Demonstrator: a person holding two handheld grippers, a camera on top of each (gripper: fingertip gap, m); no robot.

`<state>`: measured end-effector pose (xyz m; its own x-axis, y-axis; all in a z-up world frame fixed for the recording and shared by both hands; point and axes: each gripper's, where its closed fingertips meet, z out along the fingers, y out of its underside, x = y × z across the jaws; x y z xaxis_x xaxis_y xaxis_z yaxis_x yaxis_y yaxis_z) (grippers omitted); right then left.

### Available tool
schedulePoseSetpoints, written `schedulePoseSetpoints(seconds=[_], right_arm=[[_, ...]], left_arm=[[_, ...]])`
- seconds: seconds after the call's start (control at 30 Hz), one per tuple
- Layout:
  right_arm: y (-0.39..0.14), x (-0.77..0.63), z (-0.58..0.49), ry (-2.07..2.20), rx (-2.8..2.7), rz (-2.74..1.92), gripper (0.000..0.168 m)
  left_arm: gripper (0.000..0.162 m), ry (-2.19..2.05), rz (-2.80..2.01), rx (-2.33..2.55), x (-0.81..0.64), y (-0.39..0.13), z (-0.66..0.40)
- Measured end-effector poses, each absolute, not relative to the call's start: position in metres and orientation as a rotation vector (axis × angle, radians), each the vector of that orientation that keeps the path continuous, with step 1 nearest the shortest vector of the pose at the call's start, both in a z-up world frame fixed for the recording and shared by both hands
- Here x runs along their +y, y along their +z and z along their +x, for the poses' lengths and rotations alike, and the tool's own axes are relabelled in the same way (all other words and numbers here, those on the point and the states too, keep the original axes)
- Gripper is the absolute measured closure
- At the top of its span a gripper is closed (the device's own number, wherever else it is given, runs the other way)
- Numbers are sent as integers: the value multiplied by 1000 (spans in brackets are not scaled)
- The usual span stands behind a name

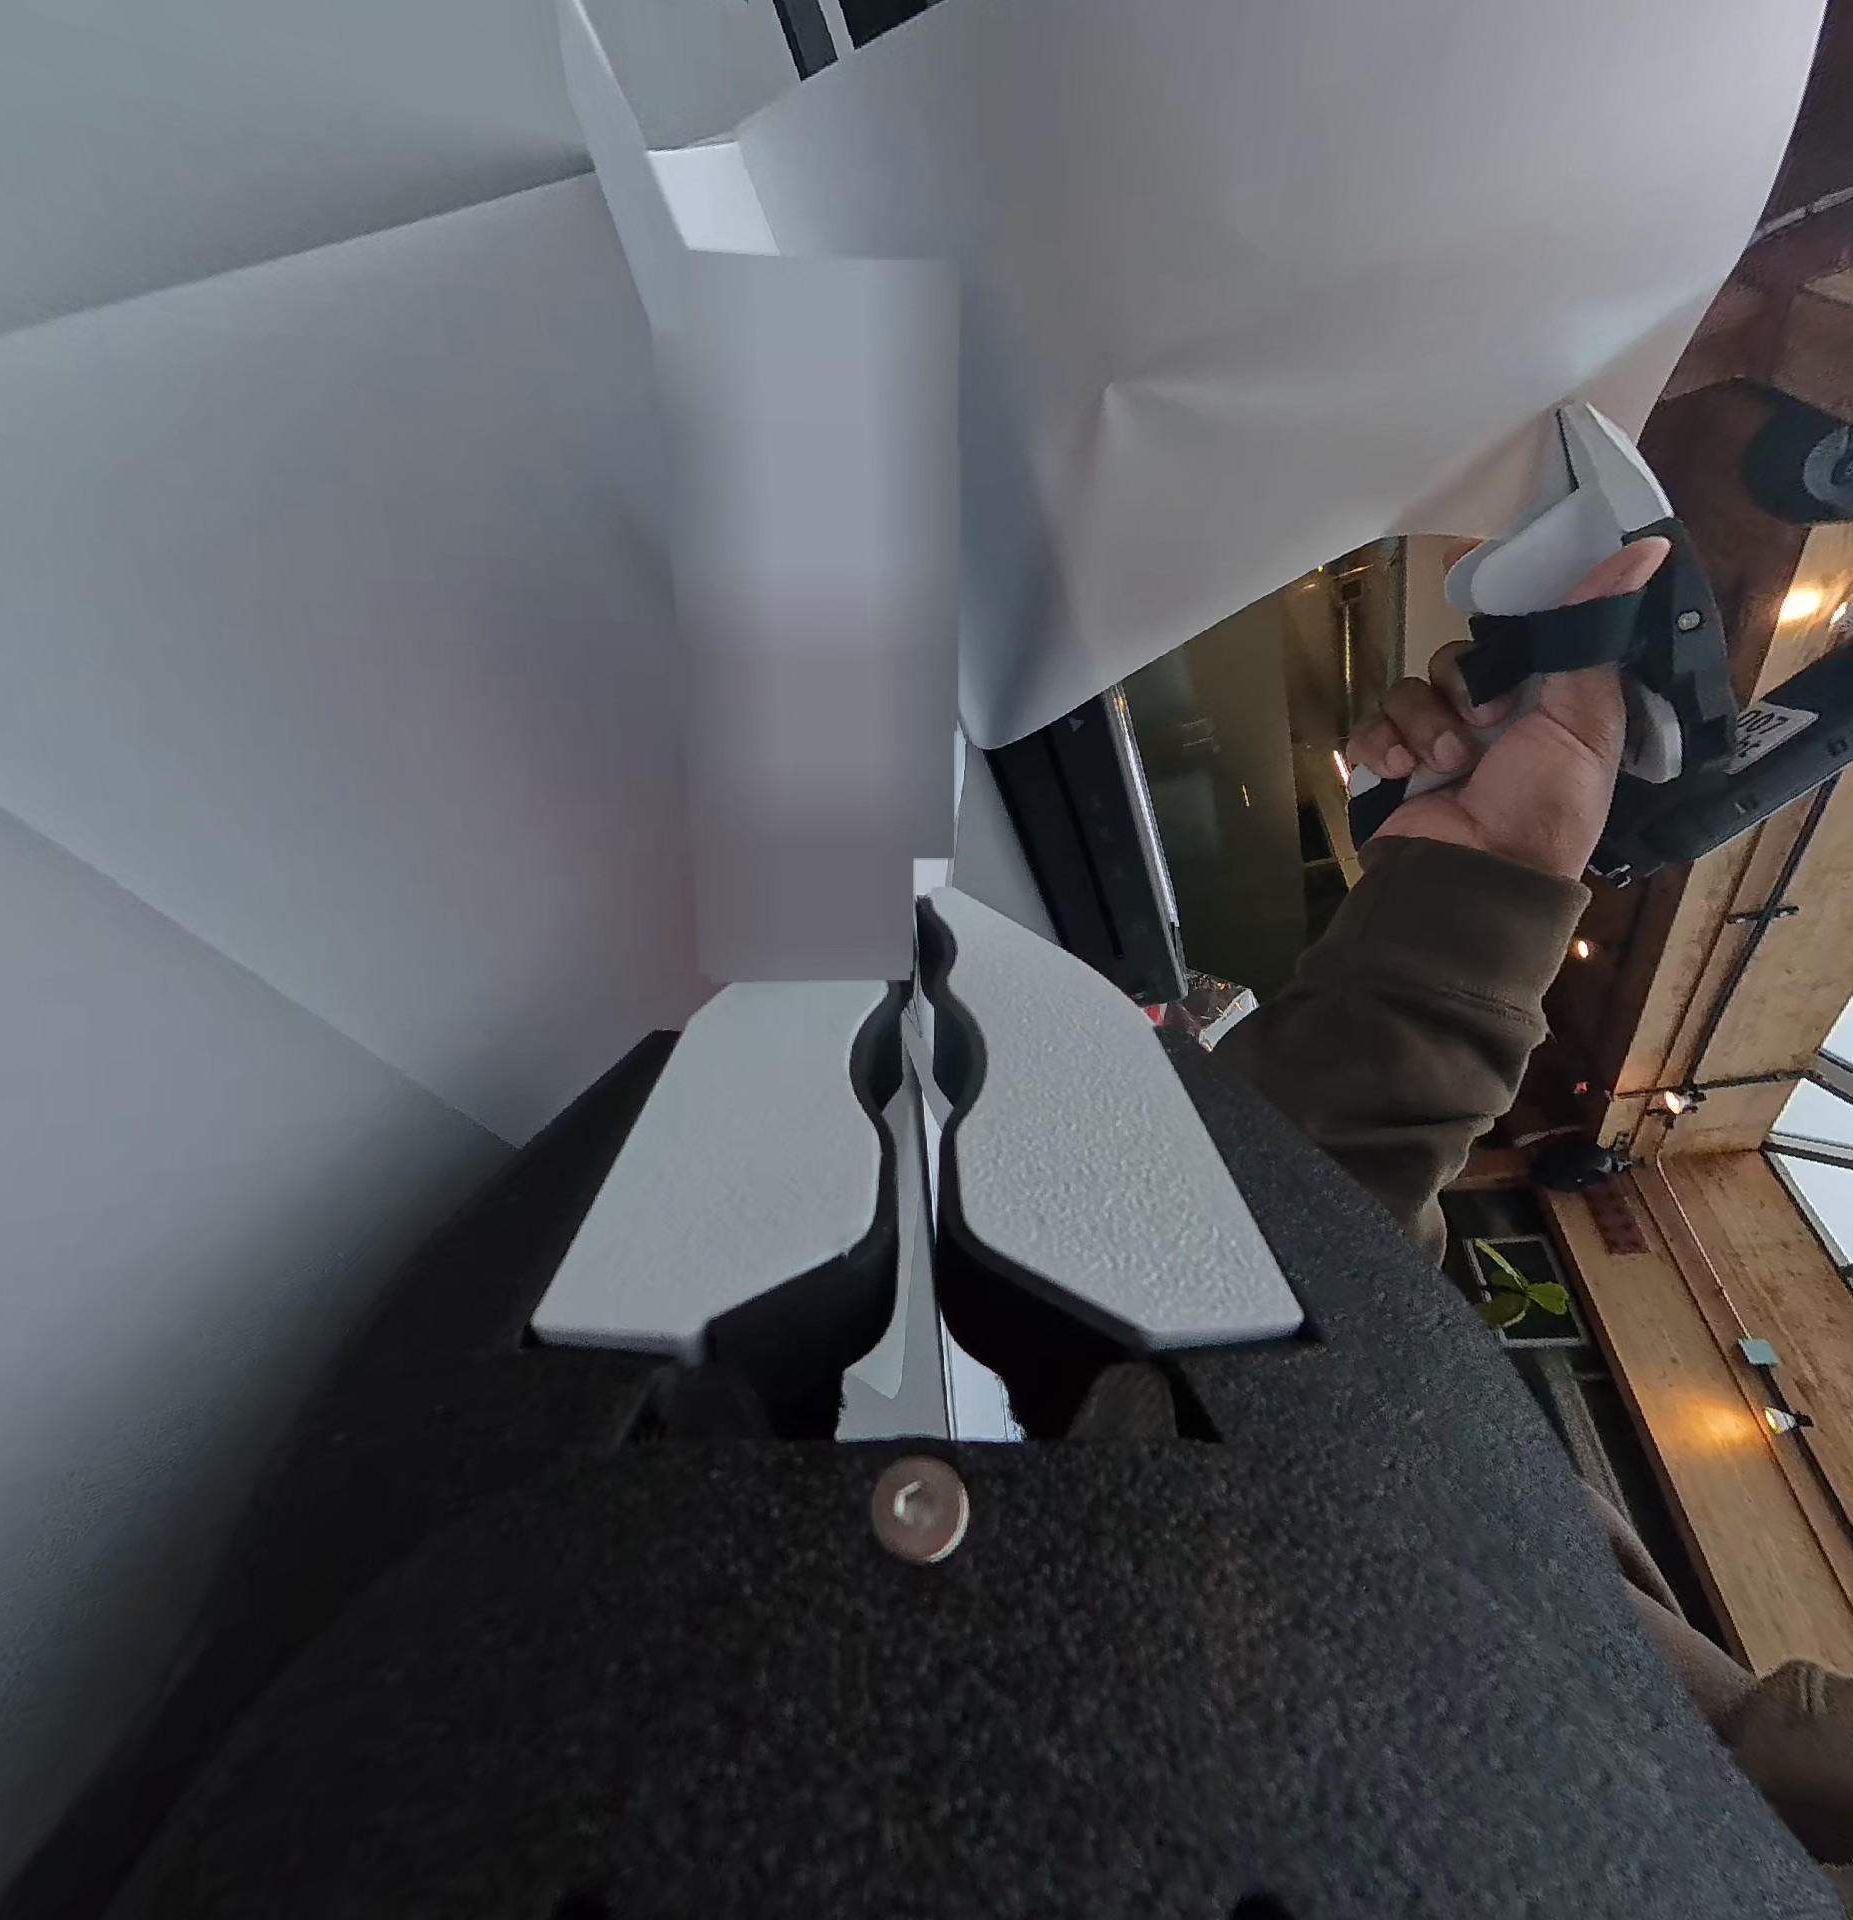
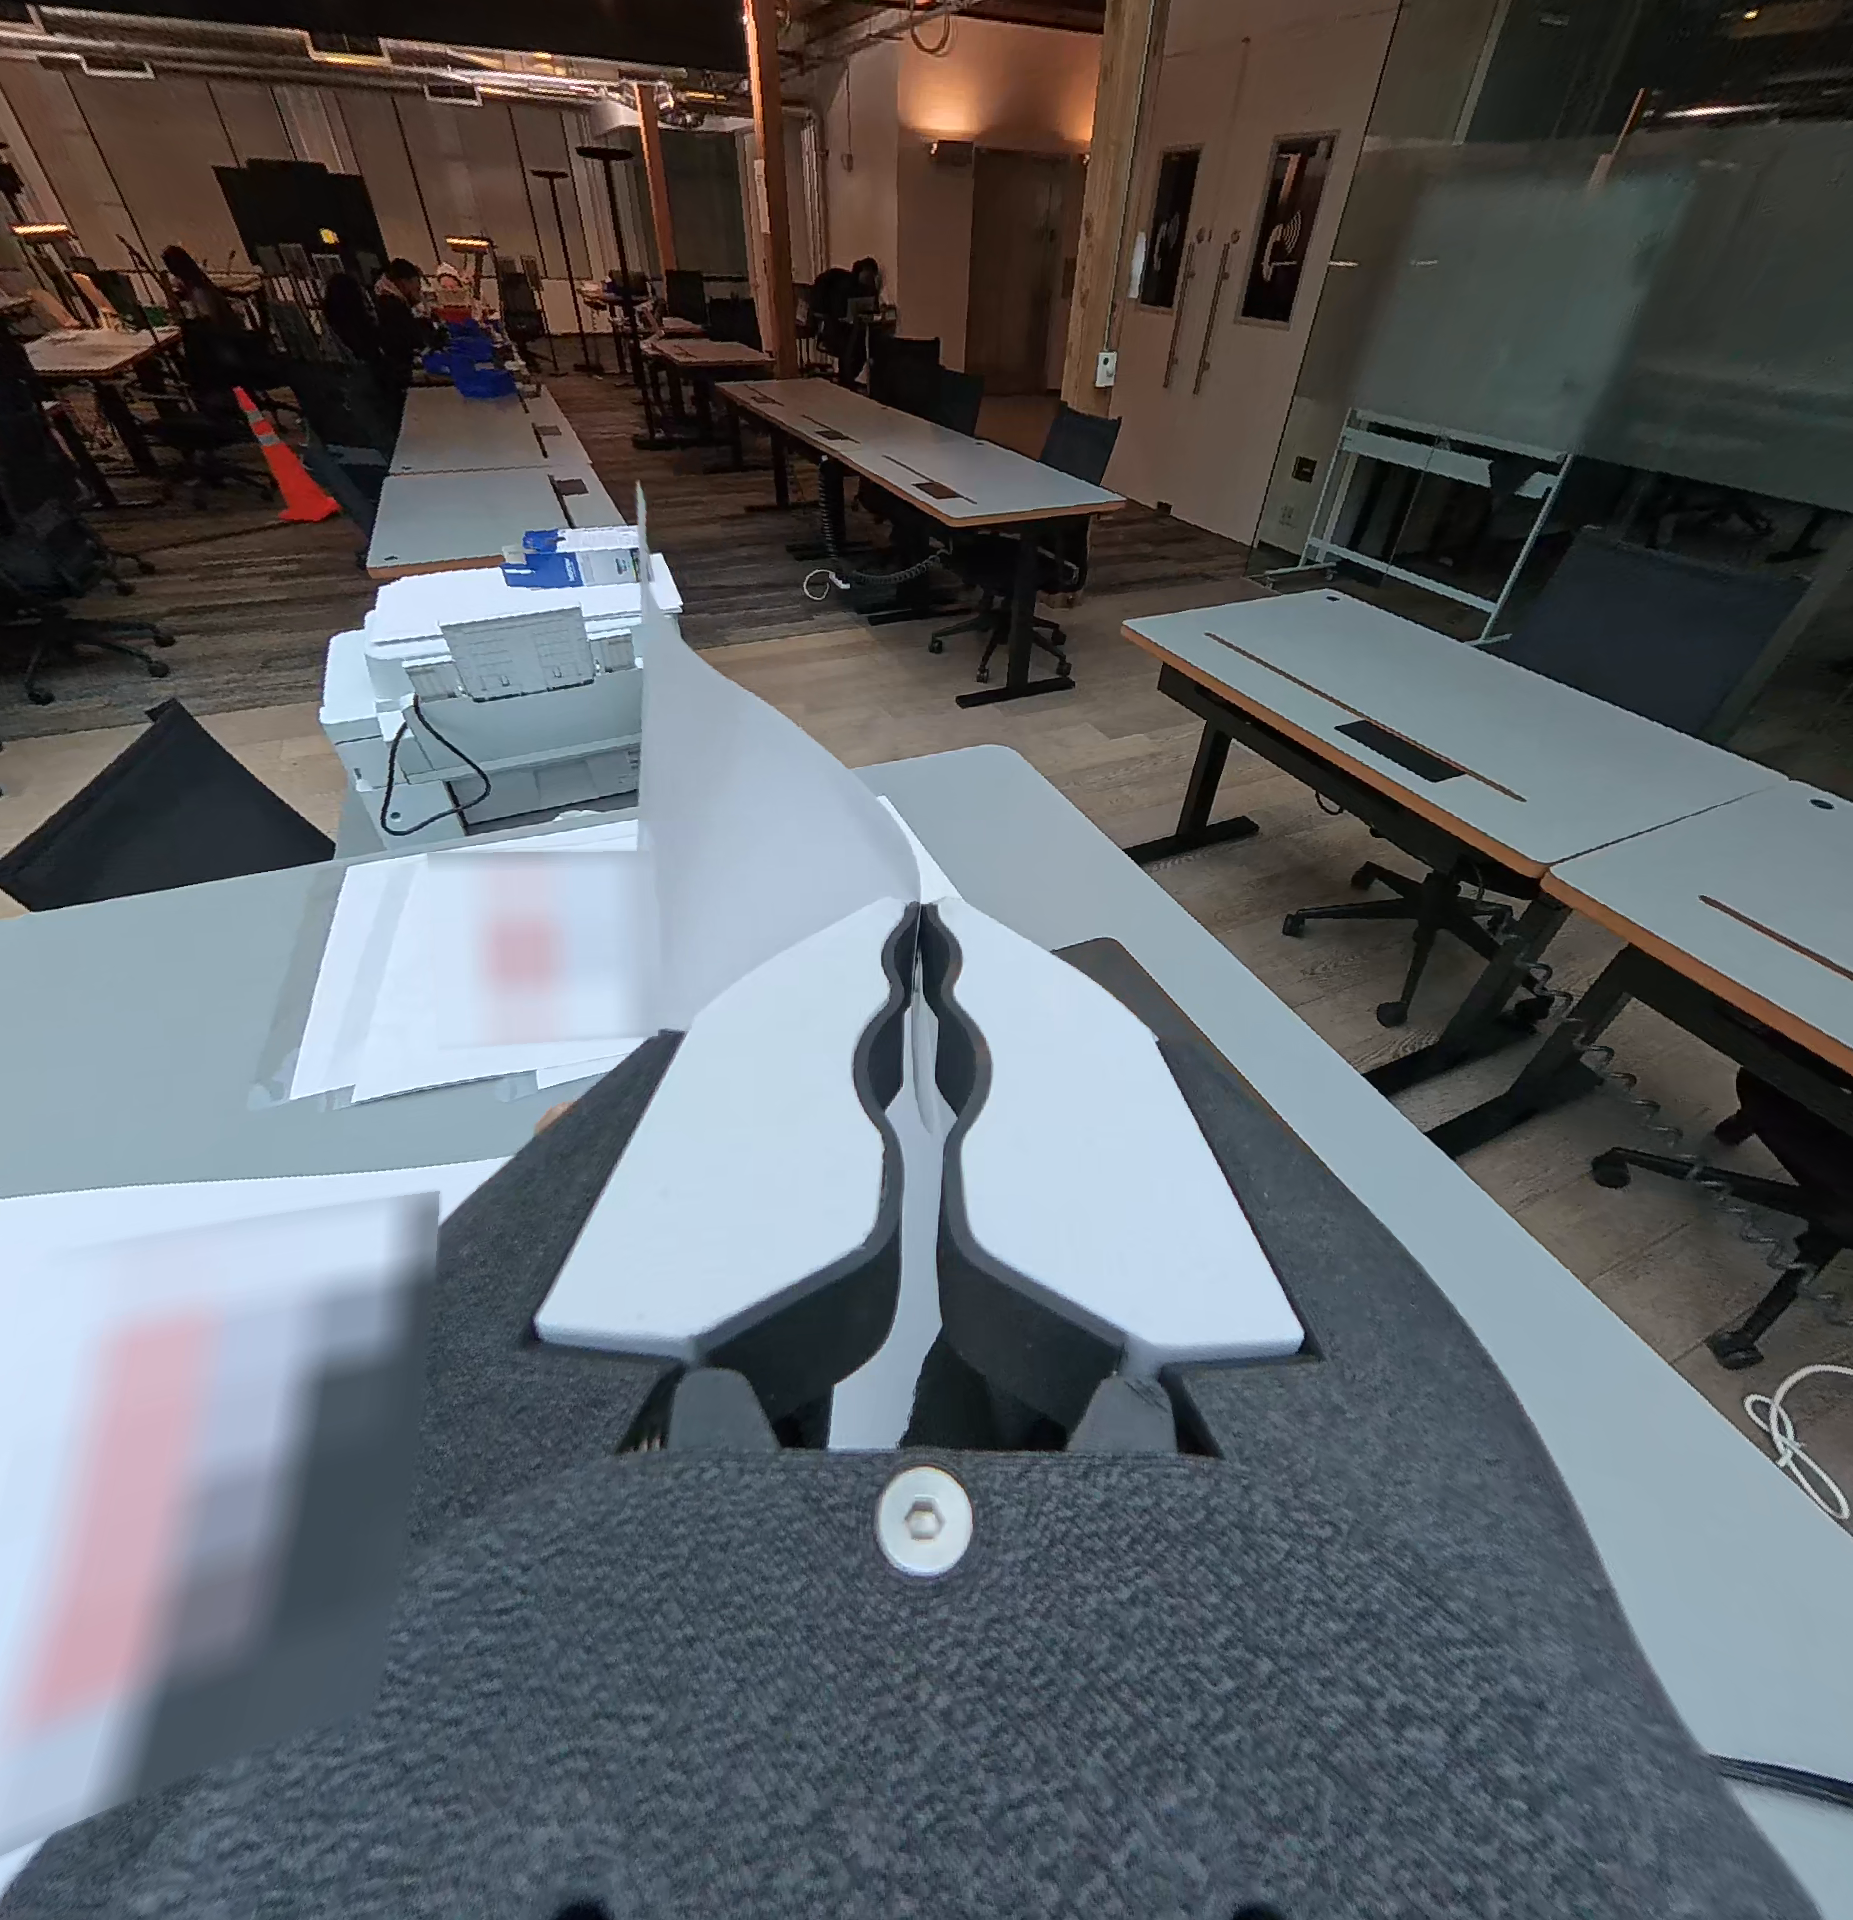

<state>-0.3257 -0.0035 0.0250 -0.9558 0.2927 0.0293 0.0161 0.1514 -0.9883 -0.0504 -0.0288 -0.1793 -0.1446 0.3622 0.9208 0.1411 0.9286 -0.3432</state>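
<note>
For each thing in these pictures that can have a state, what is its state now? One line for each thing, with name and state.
left gripper: shut on the sheet of paper.
right gripper: shut on the sheet of paper.
sheet of paper: lifted, curved, pinched at two places.
paper stack: lying flat on the grey table.
printer: on the table, cable plugged in.
hand: gripping the right gripper's handle.
</note>
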Motion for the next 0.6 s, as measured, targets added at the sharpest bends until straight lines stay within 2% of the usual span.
schedulePoseSetpoints(seconds=[0.6], right_arm=[[26, -4, -324, 1902, -2220, -305, 168]], left_arm=[[162, 169, -209, -1687, -24, -171, -54]])
